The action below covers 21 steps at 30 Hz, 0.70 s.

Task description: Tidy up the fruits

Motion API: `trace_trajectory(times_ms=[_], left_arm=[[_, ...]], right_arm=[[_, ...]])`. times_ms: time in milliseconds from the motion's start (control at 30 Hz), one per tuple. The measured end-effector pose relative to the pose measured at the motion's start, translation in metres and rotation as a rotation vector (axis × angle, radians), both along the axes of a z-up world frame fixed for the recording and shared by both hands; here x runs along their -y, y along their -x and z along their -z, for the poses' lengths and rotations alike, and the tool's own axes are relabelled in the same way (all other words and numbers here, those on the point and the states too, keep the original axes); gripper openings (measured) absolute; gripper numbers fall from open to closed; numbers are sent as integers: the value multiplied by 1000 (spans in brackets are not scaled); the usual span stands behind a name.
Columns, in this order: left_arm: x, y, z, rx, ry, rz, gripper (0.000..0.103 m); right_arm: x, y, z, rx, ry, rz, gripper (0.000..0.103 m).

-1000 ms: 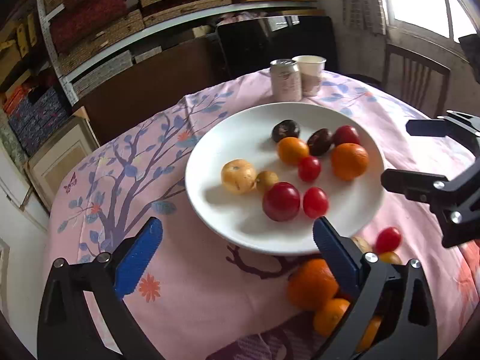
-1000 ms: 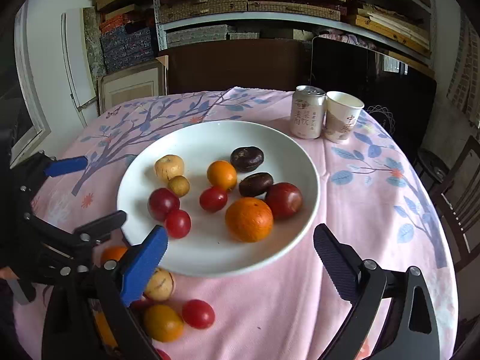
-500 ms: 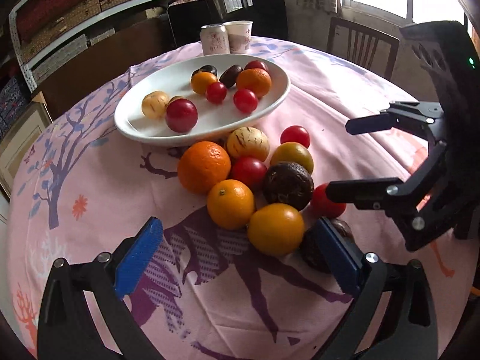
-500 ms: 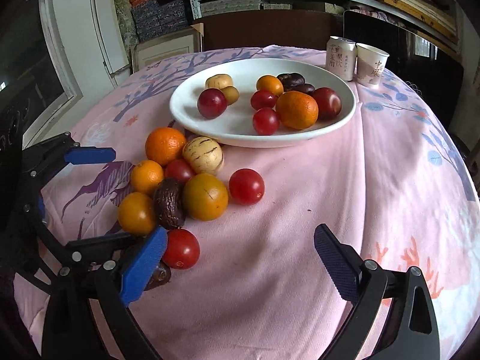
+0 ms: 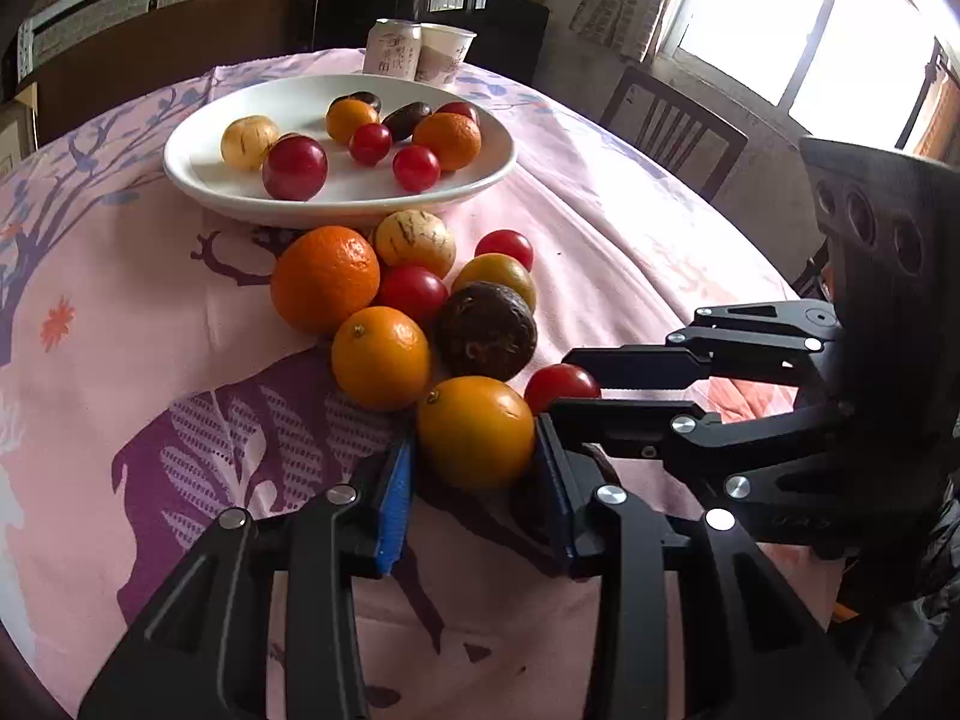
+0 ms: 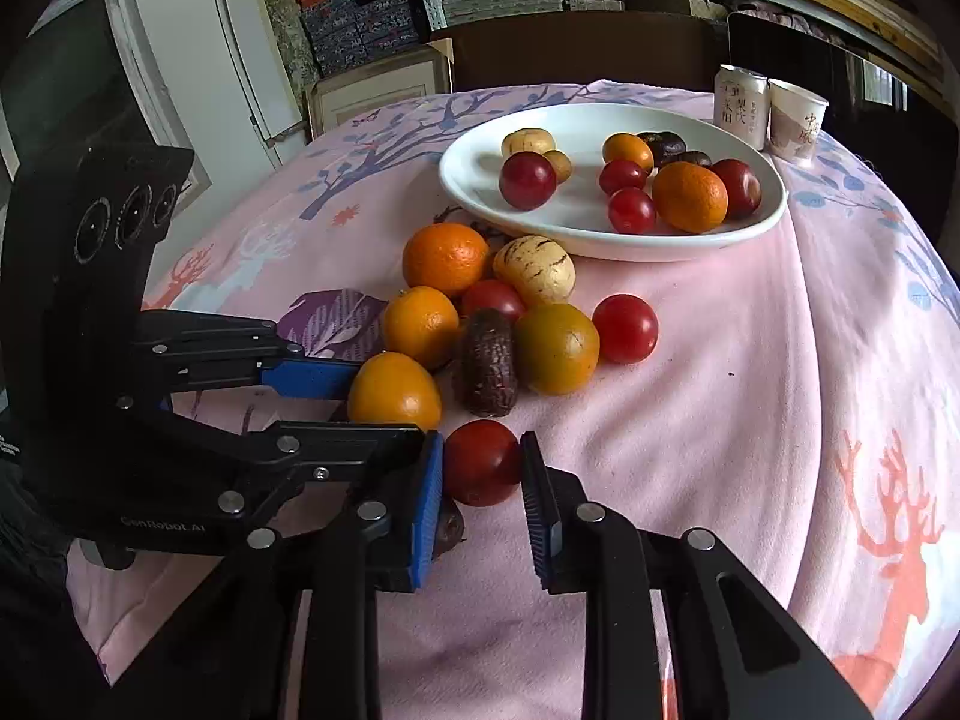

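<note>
Tablecloth [image 6: 720, 360] bare rightward — tongs [image 6: 482, 468] pinch tomato [image 6: 480, 462].

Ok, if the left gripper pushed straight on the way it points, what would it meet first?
The left gripper is shut on an orange fruit; ahead, that fruit would likely meet the dark wrinkled fruit first.

Two hand-held matte black two-finger grippers appeared; the left gripper [image 5: 474, 504] had angular linkage arms dotted with round silver screws, and its fingers [image 5: 395, 504] carried ribbed bright blue pads; the right gripper [image 6: 482, 501] matched it, with the same black bars, silver screws and blue ribbed pads; behind each sat a tall black box-shaped housing [image 6: 90, 276] with three round lens-like openings in a row; faint pale lettering [image 6: 162, 525] marked one lower arm.
</note>
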State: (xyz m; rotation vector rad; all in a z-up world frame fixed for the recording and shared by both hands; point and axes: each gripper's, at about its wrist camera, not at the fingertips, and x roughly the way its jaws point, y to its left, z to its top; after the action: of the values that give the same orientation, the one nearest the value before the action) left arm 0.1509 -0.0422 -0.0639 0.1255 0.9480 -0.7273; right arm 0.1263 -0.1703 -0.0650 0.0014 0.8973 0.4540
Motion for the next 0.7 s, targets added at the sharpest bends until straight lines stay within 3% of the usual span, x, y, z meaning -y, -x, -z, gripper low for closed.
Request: trace_trajectory(times_ms=[167,267,333,433,567,633,667,700], left_arm=[[-12,14,-27,33,32,5,37],[-20,3,-55,117,45,-47,37],[-19,-20,-69,192,3,-110,37],[-11,-59,-74,322,-99,-233,37],[-9,-112,-58,195,-67,-284,37],[-7,-124,-52,198,-81,-305,37],[-4,-128,-48,193,-86,-301,38],[-3,-132,-46,188,-98,-308,59]], right_arm=[[16,12,-30,88,1,42,26],[33,2,-57,168,19,93,26],[44,-19,-75,226,15,138,26],[58,-68,-84,237,-56,205,26],[53,-118,-65,148,-104,209,26],[49,-131,-54,123,-107,208,36],[48,-138,-48,95,-121,184,73],[43,-142,-44,70,-127,165,100]])
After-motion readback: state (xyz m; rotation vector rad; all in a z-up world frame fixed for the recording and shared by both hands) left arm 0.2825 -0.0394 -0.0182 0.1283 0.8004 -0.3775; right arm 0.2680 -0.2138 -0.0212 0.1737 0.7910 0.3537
